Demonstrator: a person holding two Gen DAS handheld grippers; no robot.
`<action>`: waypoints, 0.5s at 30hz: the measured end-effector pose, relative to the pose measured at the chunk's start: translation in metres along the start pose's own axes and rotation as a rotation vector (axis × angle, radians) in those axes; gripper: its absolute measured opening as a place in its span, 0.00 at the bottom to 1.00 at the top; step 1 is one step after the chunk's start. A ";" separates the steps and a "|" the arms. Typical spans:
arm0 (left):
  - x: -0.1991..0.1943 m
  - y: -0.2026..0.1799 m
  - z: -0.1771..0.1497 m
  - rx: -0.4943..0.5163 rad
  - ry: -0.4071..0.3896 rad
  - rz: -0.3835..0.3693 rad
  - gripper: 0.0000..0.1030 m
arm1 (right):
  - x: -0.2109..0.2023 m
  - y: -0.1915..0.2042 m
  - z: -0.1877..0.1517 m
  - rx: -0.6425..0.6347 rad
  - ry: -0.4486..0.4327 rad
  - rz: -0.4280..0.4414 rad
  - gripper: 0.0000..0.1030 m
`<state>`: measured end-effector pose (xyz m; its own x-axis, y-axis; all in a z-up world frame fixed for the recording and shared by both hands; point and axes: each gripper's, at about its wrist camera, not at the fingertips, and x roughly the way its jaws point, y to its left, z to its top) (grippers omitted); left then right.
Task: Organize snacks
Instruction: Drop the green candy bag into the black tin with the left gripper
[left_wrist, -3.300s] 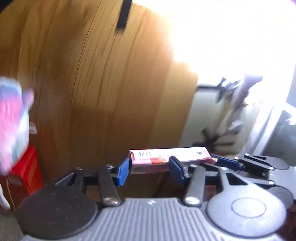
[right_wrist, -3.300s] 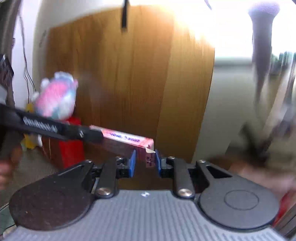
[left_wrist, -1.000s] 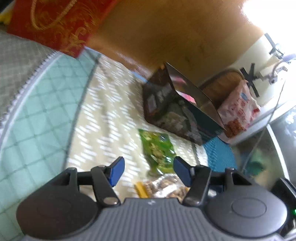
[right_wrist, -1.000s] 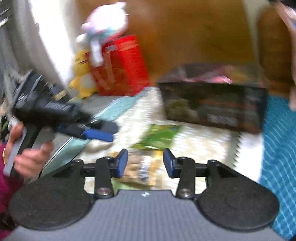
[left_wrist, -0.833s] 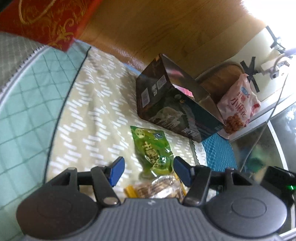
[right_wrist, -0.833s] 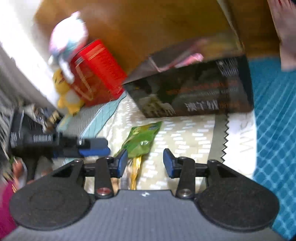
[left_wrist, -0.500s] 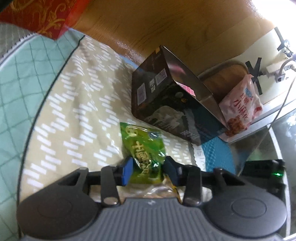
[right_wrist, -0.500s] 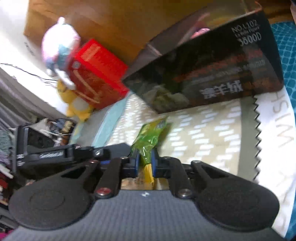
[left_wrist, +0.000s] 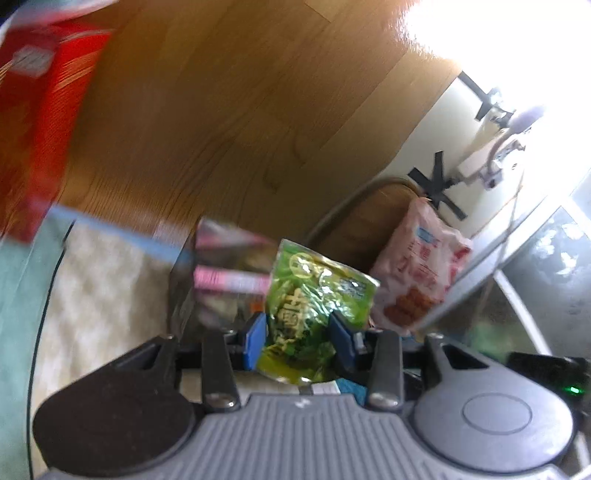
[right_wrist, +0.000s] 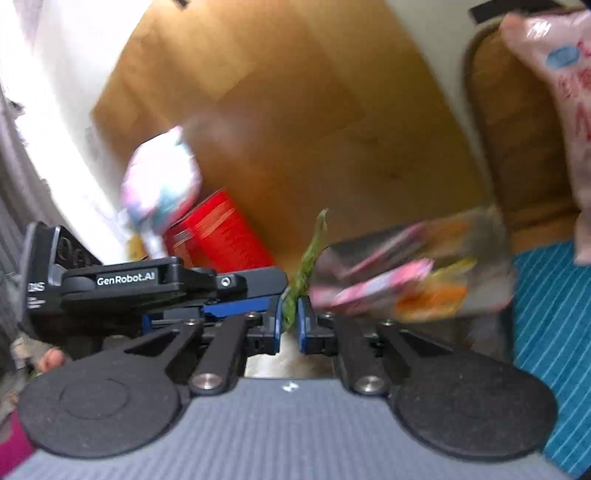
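My left gripper (left_wrist: 297, 341) is shut on a green snack packet (left_wrist: 314, 306) and holds it in the air, face on to the camera. My right gripper (right_wrist: 290, 319) is shut on the same green packet (right_wrist: 308, 258), seen edge on. The left gripper's body (right_wrist: 155, 282) lies just left of the right one. Behind the packet stands the dark open box (left_wrist: 184, 295) with pink snack boxes (left_wrist: 229, 282) inside; it also shows, blurred, in the right wrist view (right_wrist: 413, 273).
A pink-white snack bag (left_wrist: 417, 266) leans on a brown chair back (right_wrist: 517, 147) to the right. A red box (right_wrist: 218, 240) with a plush toy (right_wrist: 159, 184) on it stands at the left. A wooden panel (left_wrist: 221, 110) rises behind. A blue striped cloth (right_wrist: 550, 332) lies at the right.
Both grippers closed on the green packet and lifted it off the bedspread. It now hangs in front of the dark box. Both views tilted up.
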<state>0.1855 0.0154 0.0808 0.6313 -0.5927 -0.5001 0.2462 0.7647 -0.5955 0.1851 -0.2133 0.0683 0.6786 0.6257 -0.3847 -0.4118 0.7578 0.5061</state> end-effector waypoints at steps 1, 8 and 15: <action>0.009 -0.002 0.004 0.010 0.003 0.013 0.39 | 0.004 -0.004 0.002 -0.027 -0.018 -0.048 0.19; 0.040 -0.011 0.001 0.097 -0.018 0.151 0.50 | -0.024 -0.049 0.000 0.067 -0.077 -0.163 0.33; -0.018 0.015 -0.037 0.070 0.021 0.114 0.50 | -0.067 -0.050 -0.056 0.105 0.072 -0.030 0.40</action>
<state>0.1511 0.0283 0.0573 0.6426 -0.5057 -0.5756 0.2249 0.8426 -0.4893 0.1255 -0.2829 0.0255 0.6425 0.6177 -0.4535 -0.3235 0.7551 0.5702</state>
